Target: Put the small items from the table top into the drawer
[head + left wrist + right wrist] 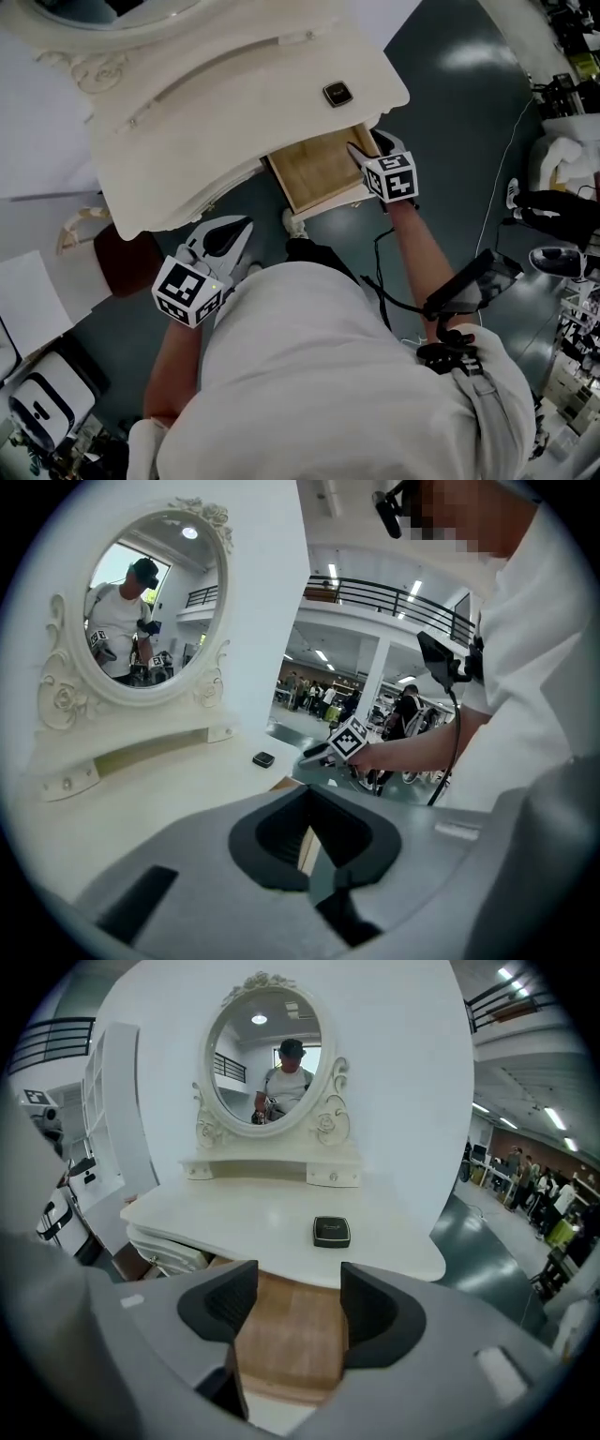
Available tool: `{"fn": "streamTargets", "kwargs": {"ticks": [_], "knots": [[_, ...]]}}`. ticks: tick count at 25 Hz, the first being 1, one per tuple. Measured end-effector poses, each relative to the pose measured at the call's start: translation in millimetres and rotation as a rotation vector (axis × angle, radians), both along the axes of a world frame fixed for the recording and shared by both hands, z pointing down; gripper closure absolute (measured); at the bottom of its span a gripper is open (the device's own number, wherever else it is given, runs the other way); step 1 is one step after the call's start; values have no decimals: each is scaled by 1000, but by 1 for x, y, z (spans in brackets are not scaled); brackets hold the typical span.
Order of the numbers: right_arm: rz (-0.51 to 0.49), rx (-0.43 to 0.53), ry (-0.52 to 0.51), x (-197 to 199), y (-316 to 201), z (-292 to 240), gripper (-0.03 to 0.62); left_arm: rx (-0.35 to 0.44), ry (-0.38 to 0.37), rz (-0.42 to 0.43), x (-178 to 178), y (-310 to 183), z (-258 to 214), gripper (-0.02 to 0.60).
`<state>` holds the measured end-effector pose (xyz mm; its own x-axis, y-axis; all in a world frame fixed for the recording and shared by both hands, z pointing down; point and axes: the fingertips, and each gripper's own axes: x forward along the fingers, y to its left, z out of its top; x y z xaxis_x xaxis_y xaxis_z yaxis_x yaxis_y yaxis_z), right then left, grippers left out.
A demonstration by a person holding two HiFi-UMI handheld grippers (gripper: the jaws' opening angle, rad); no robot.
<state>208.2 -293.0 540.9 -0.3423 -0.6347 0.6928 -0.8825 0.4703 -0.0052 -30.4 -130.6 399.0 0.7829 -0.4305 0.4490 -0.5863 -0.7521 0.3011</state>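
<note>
Right gripper hovers over the open light-wood drawer, jaws spread and empty, likely readying for the small black square case on the white desk; left gripper idle, jaws closed on nothing.

Drawer back hidden under table top, mirror cut by top edge, black box marking unreadable
</note>
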Motion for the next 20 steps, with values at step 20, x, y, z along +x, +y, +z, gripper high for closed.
{"fn": "streamTargets", "kwargs": {"ticks": [20], "knots": [[-50, -86, -35, -20, -144, 78, 206, -54, -82, -236, -4, -35, 15, 580]]}}
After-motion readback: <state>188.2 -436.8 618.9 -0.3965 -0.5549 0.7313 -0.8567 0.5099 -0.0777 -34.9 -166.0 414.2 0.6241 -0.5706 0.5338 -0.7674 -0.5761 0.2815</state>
